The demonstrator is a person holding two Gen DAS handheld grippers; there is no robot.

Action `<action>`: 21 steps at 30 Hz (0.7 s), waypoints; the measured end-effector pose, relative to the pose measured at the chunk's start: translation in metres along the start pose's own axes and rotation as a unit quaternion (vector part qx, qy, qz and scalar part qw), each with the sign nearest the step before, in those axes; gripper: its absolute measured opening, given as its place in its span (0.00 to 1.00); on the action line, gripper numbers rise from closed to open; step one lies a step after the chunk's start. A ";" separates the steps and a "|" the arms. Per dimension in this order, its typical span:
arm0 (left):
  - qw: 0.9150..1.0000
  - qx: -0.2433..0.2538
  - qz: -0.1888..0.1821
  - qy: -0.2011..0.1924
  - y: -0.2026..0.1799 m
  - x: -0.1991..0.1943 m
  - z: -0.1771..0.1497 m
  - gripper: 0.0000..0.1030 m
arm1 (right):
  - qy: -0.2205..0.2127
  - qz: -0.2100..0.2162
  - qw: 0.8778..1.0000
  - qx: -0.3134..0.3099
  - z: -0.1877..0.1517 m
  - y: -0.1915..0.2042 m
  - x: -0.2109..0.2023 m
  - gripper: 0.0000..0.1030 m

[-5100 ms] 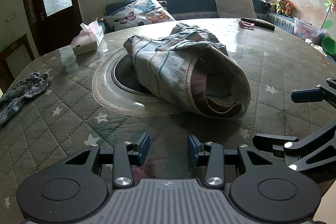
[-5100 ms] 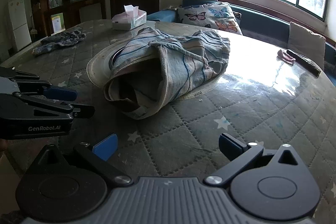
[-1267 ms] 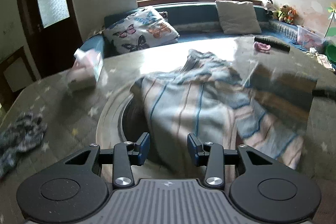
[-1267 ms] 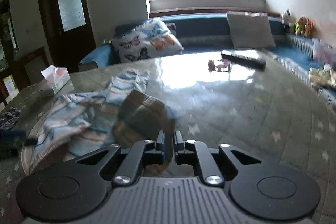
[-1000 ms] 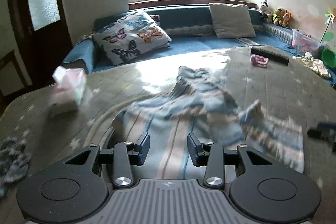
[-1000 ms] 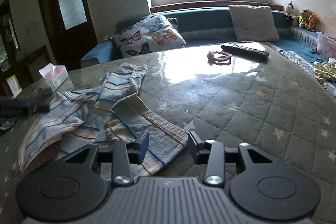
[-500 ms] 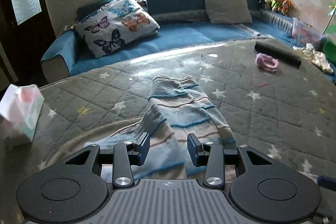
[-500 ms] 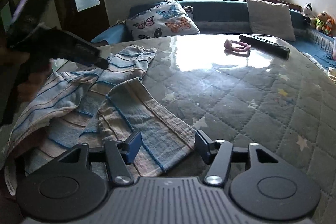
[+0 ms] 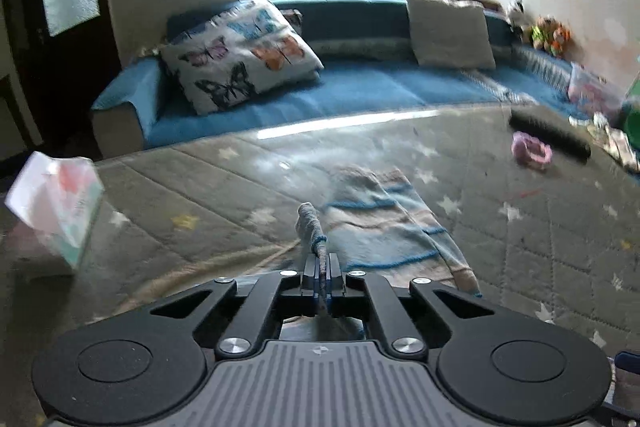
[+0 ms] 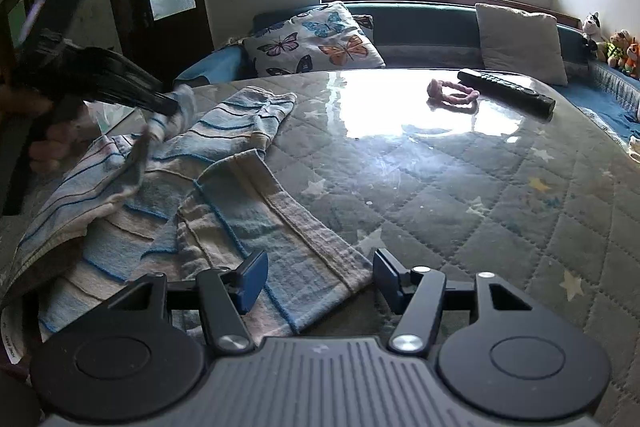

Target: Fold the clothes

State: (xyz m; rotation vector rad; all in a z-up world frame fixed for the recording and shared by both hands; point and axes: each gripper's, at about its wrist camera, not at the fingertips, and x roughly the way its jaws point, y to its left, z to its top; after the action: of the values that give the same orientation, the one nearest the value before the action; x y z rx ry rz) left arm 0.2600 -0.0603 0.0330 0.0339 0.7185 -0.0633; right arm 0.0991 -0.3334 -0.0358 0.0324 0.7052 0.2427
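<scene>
A blue and cream striped garment (image 10: 224,195) lies spread on the quilted round table (image 10: 460,195), one narrow part reaching toward the far edge. My left gripper (image 9: 322,273) is shut on a fold of the striped garment (image 9: 384,223), and a pinched tip of cloth sticks up between its fingers. From the right wrist view the left gripper (image 10: 160,107) shows at the left, held by a hand and lifting the cloth's edge. My right gripper (image 10: 318,281) stands open just above the garment's near corner, with nothing between its fingers.
A pink hair tie (image 10: 450,93) and a black remote (image 10: 506,93) lie at the table's far right. A tissue box (image 9: 56,203) stands at the left. Beyond the table runs a blue sofa (image 9: 360,91) with a butterfly cushion (image 10: 316,41) and a grey cushion (image 10: 520,41).
My left gripper has closed on a fold of the garment and raised it. The right gripper stays open over the near corner, barely moved.
</scene>
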 end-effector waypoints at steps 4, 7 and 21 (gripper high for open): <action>1.000 -0.017 0.004 -0.026 0.018 -0.026 0.000 0.02 | -0.003 -0.006 1.000 0.002 0.001 -0.004 0.000 0.56; 0.998 -0.035 0.018 -0.047 0.040 -0.055 -0.006 0.02 | -0.003 -0.010 1.000 0.001 0.002 -0.007 0.003 0.55; 0.982 -0.134 0.110 -0.073 0.136 -0.177 -0.086 0.02 | 0.005 -0.016 1.000 -0.008 -0.003 0.003 -0.002 0.06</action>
State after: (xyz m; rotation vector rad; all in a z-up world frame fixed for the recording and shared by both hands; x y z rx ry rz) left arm 0.0800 0.0880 0.0857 -0.1478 0.5680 0.2403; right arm 0.0953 -0.3308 -0.0367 0.0054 0.7122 0.2174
